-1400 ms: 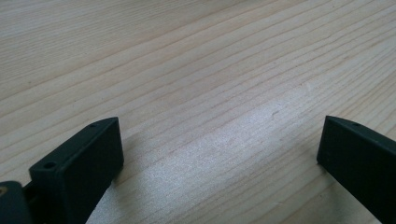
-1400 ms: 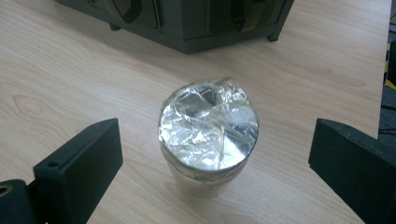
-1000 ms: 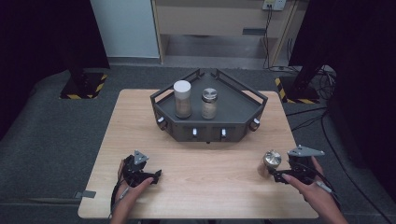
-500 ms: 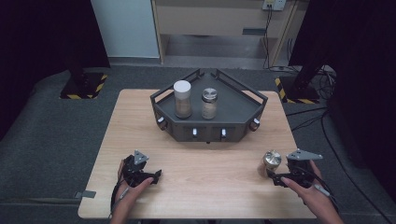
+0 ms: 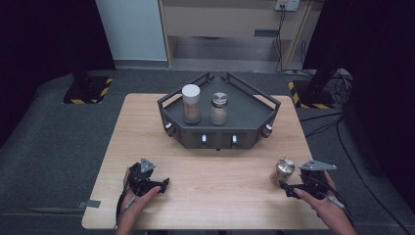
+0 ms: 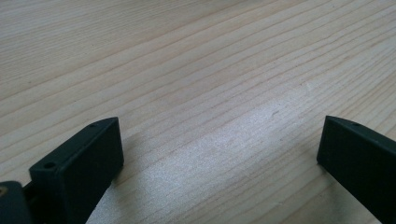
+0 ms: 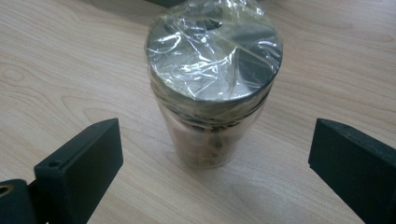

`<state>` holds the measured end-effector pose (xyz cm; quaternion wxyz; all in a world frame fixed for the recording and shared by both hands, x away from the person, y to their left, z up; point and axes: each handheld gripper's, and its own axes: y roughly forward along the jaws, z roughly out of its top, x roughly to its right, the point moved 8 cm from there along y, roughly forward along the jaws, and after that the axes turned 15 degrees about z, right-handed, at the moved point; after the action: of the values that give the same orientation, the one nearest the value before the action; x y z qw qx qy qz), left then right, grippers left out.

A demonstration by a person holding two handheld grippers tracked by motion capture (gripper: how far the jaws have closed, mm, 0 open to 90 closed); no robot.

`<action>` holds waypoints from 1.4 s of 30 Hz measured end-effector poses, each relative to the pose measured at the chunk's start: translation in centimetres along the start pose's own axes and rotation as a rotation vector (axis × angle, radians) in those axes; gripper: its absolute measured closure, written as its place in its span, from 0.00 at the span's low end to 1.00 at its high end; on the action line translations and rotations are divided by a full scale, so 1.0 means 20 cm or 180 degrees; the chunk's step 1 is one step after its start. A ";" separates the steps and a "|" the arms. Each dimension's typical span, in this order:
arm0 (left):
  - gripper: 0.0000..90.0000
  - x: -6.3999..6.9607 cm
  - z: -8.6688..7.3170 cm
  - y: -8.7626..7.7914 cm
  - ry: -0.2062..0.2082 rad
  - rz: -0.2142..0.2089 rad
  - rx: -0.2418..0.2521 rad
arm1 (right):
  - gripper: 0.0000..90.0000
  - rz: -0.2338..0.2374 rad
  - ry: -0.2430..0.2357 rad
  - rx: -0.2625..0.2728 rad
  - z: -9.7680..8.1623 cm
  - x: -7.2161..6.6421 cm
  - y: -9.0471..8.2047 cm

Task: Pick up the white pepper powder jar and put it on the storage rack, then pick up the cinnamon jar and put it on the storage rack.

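Note:
A glass shaker jar [image 5: 284, 170] [image 7: 212, 88] with a metal lid wrapped in clear film stands upright on the table at the front right. My right gripper [image 5: 289, 188] [image 7: 212, 163] is open just behind it, its jaws wide on either side of the jar without touching. At the front left my left gripper [image 5: 162, 184] [image 6: 219, 163] is open too, low over bare wood with nothing between its jaws. On the dark angular tray [image 5: 244, 117] at the back stand a white-capped jar [image 5: 191, 104] and a metal-lidded shaker [image 5: 219, 108].
The tray has raised rails and small knobs along its front wall [image 5: 218, 140]. The wooden table [image 5: 205, 166] ends close behind both hands. Around it lies grey carpet, with cables [image 5: 323, 127] on the floor at the right.
My right gripper has drawn back slightly toward the table's front edge, away from the wrapped jar. The left gripper has stayed put.

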<state>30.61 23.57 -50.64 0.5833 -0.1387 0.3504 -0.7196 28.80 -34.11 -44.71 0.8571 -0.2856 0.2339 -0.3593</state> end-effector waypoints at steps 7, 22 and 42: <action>0.00 0.00 0.00 0.00 0.0000 0.0000 0.0000 | 0.04 -0.0010 0.0004 -0.0004 -0.02 0.00 0.01; 0.00 0.00 0.00 0.00 0.0000 0.0000 0.0000 | 0.04 0.0019 0.0015 0.0026 -0.07 0.01 0.07; 0.00 0.00 0.00 0.00 0.0001 0.0001 -0.0001 | 0.07 0.0010 0.0030 0.0035 -0.05 0.04 0.15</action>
<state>30.60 23.57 -50.63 0.5833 -0.1386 0.3505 -0.7195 30.11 -33.30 -47.48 0.8581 -0.2788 0.2365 -0.3606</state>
